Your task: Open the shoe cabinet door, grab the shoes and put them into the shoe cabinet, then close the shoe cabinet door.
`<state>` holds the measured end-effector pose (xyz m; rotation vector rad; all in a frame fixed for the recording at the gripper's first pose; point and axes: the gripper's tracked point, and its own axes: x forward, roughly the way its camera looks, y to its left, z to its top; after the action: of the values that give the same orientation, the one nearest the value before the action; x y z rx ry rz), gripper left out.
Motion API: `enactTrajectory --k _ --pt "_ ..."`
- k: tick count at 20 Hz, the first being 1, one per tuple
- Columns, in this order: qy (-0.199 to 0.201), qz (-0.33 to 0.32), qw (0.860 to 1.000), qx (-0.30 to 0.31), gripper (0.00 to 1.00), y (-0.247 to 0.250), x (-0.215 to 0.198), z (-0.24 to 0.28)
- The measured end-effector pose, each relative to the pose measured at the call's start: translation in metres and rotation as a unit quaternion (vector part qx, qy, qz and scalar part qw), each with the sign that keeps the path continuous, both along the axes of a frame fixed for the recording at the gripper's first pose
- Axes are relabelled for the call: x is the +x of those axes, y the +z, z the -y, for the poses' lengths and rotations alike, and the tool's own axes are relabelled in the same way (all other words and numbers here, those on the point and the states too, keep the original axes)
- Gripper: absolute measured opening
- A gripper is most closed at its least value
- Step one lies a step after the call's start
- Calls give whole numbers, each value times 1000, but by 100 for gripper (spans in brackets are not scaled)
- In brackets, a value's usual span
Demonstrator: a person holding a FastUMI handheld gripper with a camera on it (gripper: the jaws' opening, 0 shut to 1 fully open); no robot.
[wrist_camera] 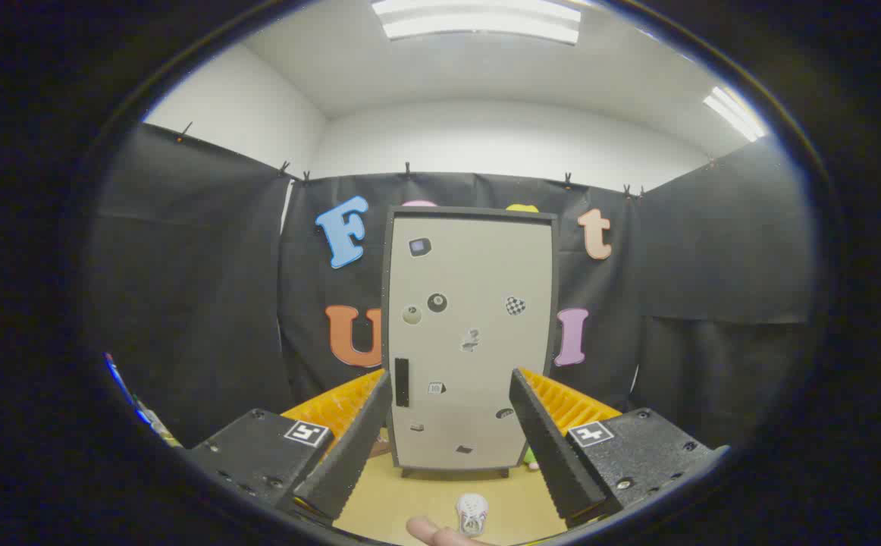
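Observation:
The shoe cabinet (471,334) stands upright on the wooden floor beyond my fingers, against the booth's wall. Its pale door is shut, dotted with several small stickers, and has a dark handle (401,382) low on its left edge. A small white shoe (472,513) lies on the floor between my fingers, in front of the cabinet. My gripper (449,388) is open, with nothing between its fingers, held well back from the door. A person's fingertip (433,531) shows just beside the shoe.
A small green object (530,456) peeks out at the cabinet's lower right corner. Black cloth walls close in on the left, right and behind. Bare wooden floor (425,493) lies between me and the cabinet.

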<state>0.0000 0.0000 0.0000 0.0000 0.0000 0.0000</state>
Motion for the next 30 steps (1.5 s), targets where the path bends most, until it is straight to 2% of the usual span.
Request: enactTrajectory --k 13,17,21,23,26,30 --pt "18 -13 1000 0 99 -8 41 -20" --pt "32 2 999 -2 99 -4 60 -35" --pt "51 -18 998 14 100 -19 93 -49" --pt "48 -21 999 15 100 -26 114 -49" --pt "42 -35 998 7 99 -52 155 -53" --pt "57 -39 998 -7 100 -84 215 -69"
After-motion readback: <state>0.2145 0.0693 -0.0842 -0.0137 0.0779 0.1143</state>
